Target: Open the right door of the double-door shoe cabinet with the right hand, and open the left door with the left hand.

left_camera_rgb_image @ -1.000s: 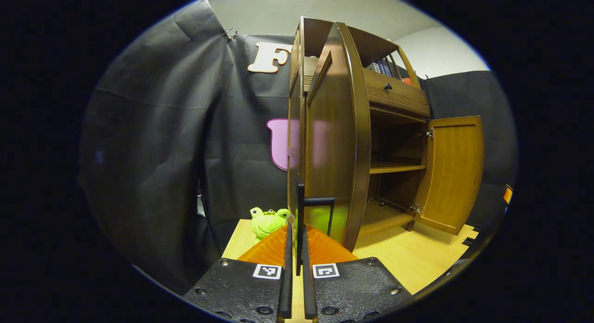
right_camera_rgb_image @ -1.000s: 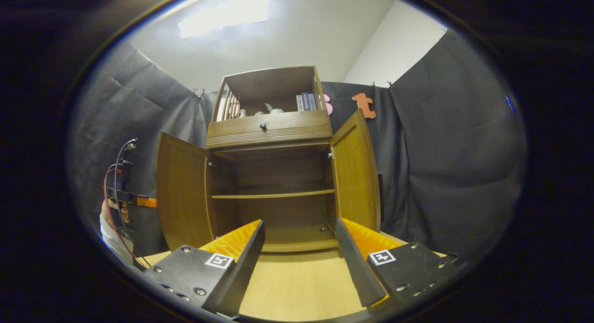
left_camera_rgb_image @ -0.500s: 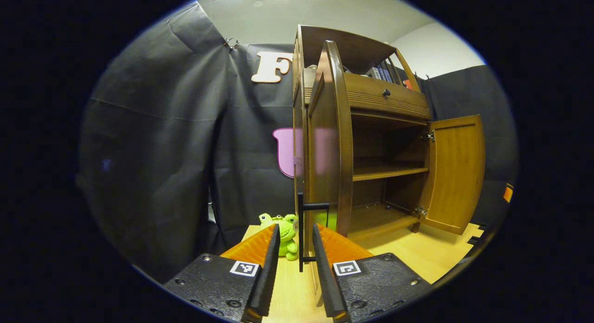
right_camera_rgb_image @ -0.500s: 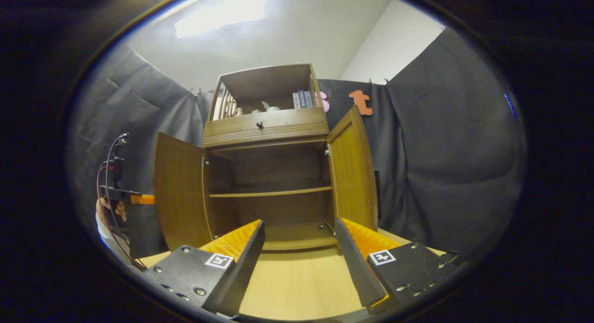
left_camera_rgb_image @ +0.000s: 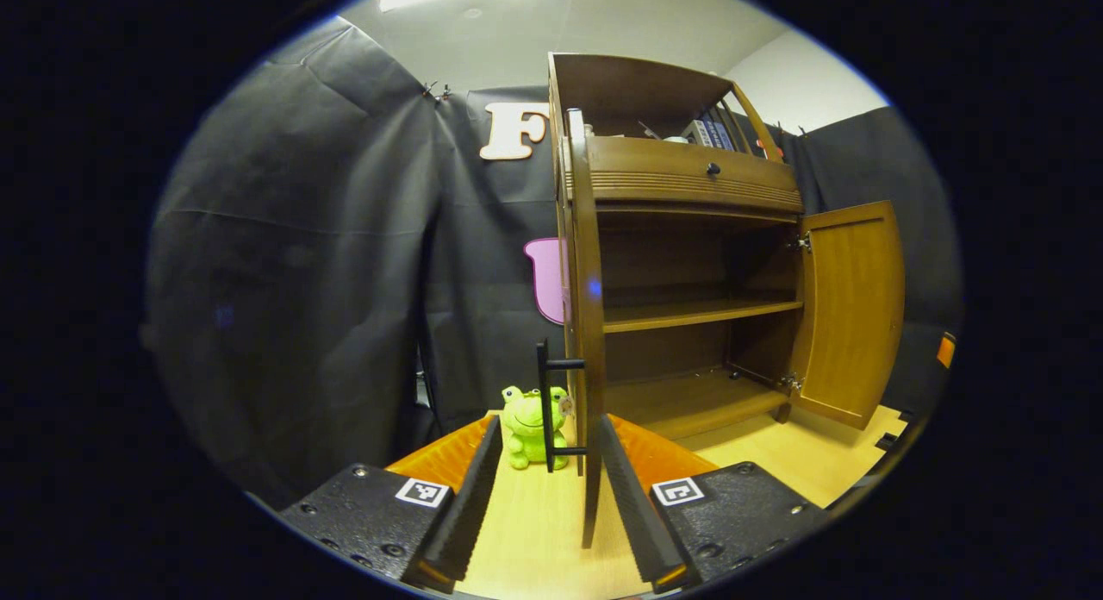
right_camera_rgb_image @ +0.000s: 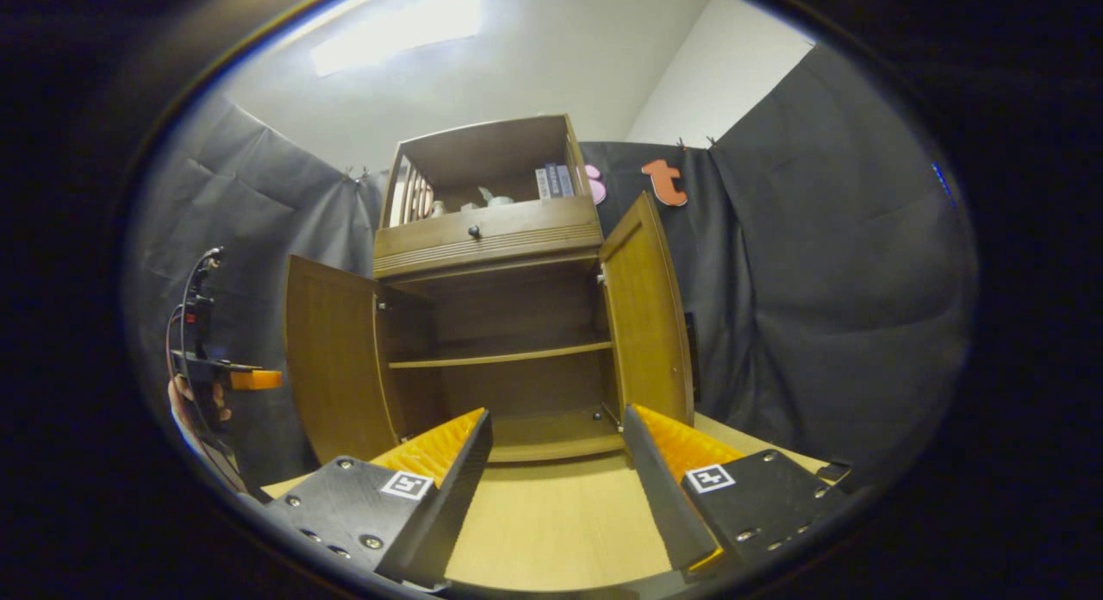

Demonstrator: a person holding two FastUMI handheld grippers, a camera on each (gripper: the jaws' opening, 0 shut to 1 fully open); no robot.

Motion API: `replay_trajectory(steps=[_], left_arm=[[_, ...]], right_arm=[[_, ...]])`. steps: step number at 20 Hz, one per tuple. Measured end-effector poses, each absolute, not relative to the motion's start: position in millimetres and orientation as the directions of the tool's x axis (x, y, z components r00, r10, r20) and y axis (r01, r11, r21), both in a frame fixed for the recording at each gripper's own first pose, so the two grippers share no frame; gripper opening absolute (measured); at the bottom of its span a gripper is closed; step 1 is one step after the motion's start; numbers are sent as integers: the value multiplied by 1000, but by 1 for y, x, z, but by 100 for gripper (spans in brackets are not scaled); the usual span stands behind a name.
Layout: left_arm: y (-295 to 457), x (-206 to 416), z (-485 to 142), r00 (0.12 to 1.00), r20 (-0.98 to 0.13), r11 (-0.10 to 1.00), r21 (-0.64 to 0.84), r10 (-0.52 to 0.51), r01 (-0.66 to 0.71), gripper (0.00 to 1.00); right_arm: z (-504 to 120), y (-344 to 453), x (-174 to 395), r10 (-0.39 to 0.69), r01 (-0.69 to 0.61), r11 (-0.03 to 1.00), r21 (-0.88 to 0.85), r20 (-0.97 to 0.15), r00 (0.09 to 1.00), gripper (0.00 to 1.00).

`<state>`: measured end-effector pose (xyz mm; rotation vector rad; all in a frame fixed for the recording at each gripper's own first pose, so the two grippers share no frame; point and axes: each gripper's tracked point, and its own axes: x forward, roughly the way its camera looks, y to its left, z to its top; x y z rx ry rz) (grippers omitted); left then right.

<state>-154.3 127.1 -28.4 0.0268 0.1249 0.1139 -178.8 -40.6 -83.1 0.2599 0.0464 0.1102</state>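
1. Black cloth walls close in the booth, and a pale wooden tabletop (left_camera_rgb_image: 534,531) carries the shoe cabinet (left_camera_rgb_image: 689,165) in the left gripper view.
2. Its left door (left_camera_rgb_image: 588,324) stands edge-on to the camera, swung wide, with a dark bar handle (left_camera_rgb_image: 546,406) on its outer face.
3. The left gripper (left_camera_rgb_image: 543,488) has its fingers spread apart and holds nothing — the door's lower edge and handle lie in line with the gap between the fingers, apart from both.
4. A green frog plush (left_camera_rgb_image: 527,428) sits on the table just behind the handle.
5. The right door (left_camera_rgb_image: 849,311) hangs open at the far side; the shelves inside are bare.
6. From the right gripper view the shoe cabinet (right_camera_rgb_image: 487,234) faces the camera on the same tabletop (right_camera_rgb_image: 551,531), its left door (right_camera_rgb_image: 332,359) and right door (right_camera_rgb_image: 646,311) both swung outward.
7. The right gripper (right_camera_rgb_image: 556,479) is parted wide and empty, well short of the cabinet.
8. At the left edge a hand (right_camera_rgb_image: 194,402) holds the left gripper (right_camera_rgb_image: 228,378) beside the left door — its finger state cannot be told from here.
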Motion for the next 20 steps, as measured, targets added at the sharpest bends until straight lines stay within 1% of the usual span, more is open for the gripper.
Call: replay_trajectory(steps=[1,2,3,4,5,6,7,10,12,15,16,17,20], left_arm=[[120,-154,-28,986,-126,994,22,110,-108,77],[114,-154,-28,985,-129,994,18,111,-109,85],[110,-156,-28,984,-129,993,21,121,-119,93],[107,-156,-24,984,-121,991,31,132,-129,95],[100,-157,-20,985,-108,991,44,133,-129,95],[92,-159,-15,987,-95,991,56,129,-124,93],[82,-159,-11,990,-78,992,61,117,-112,95],[52,-156,-5,995,-66,995,65,78,-74,97],[34,-151,-4,997,-57,996,74,54,-50,96],[6,-137,-6,998,-54,998,64,18,-15,98],[-5,-133,-8,998,-68,998,56,0,4,98],[-15,-129,-9,997,-70,998,54,-12,16,98],[-33,-119,-7,999,-53,999,51,-8,11,100]], right_arm=[[-81,-42,-178,114,-103,963,250,-30,993,85],[-79,-42,-177,116,-107,964,242,-24,993,91],[-76,-41,-175,122,-113,965,239,-21,992,91],[-73,-39,-173,132,-124,963,239,-17,991,90],[-70,-38,-170,137,-131,962,240,-11,990,92],[-69,-39,-166,135,-130,962,241,-5,991,94],[-66,-40,-161,133,-128,962,242,-2,991,95],[-69,-38,-147,131,-121,958,260,-22,991,95],[-69,-36,-139,130,-114,956,272,-38,991,96],[-67,-43,-122,73,-53,971,232,-77,994,95],[-62,-44,-118,52,-36,976,213,-72,996,93],[-58,-41,-115,43,-28,977,209,-66,997,95],[-56,-21,-112,75,-62,978,201,-57,996,95]])
